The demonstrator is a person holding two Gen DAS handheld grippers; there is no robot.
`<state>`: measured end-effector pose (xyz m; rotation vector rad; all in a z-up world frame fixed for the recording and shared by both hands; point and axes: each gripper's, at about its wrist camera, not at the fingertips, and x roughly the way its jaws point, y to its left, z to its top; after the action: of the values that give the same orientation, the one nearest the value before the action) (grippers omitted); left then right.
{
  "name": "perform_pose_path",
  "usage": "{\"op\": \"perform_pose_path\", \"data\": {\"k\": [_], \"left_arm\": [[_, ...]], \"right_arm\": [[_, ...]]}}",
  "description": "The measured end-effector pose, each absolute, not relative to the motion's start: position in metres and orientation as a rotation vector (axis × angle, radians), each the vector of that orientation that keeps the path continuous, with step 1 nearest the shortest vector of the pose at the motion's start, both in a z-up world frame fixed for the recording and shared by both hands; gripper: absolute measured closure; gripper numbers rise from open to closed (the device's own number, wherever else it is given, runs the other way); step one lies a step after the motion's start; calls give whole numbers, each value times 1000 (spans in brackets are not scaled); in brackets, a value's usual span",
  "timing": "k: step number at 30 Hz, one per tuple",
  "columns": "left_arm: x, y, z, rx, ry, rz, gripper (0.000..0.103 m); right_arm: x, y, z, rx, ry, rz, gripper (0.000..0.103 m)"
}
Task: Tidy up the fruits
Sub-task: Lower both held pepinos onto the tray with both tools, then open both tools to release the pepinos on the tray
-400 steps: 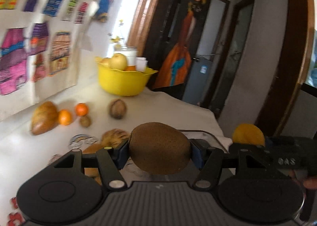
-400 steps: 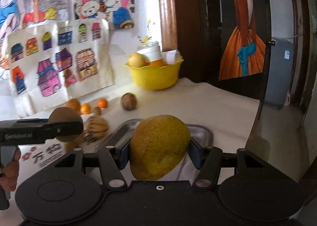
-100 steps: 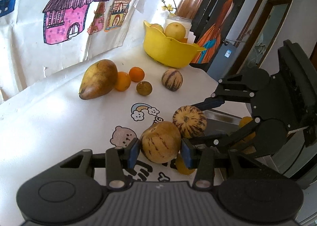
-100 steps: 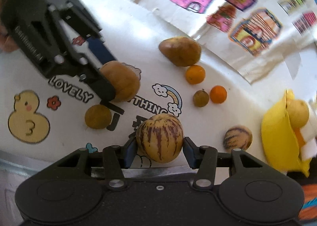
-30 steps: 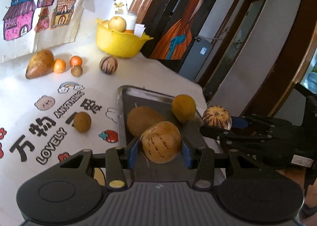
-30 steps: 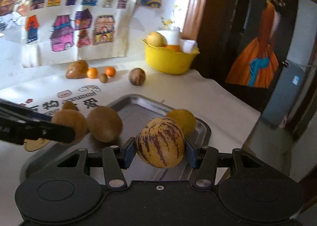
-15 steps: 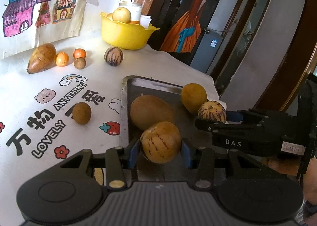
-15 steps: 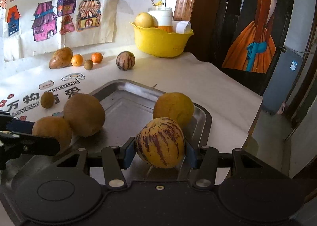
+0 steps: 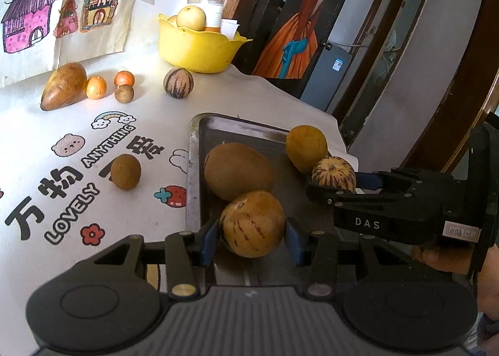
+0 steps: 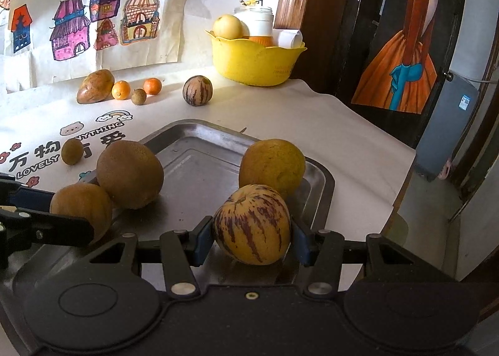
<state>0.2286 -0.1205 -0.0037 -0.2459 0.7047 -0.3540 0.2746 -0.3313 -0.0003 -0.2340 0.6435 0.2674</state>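
The left gripper [image 9: 252, 236] clamps a tan striped melon [image 9: 252, 223]. The right gripper [image 10: 249, 239] clamps a purple-striped melon [image 10: 251, 224]. Both are over the metal tray [image 10: 199, 150].

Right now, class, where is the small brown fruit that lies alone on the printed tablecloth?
The small brown fruit lies on the tablecloth left of the metal tray, beside the LOVELY ANYTHING lettering.

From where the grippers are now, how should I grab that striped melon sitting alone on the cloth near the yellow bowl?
Grip the striped melon across its widest middle, coming from the tray side, pads level on either flank. It is round and stands free, apart from the yellow bowl behind it, so the front is probably the clearest approach.
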Motion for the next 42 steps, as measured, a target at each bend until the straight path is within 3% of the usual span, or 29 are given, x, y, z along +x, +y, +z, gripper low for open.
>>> {"op": "perform_pose_path", "data": {"k": [8, 12, 22, 24, 33, 42], "left_arm": [[218, -118, 10, -270, 639, -352, 53], [208, -115, 22, -282, 598, -341, 47], [174, -99, 50, -291, 511, -289, 11], [168, -94, 53, -304, 501, -283, 4], [133, -71, 59, -290, 451, -232, 0], [106, -40, 46, -236, 500, -203, 0]], "right_arm": [[260, -333, 12, -248, 594, 267, 46], [245, -336, 25, -241, 558, 254, 42], [196, -336, 59, -207, 498, 248, 28], [184, -334, 65, -199, 490, 244, 21], [136, -322, 76, -147, 466, 201, 3], [93, -294, 67, -140, 524, 211, 1]]}}
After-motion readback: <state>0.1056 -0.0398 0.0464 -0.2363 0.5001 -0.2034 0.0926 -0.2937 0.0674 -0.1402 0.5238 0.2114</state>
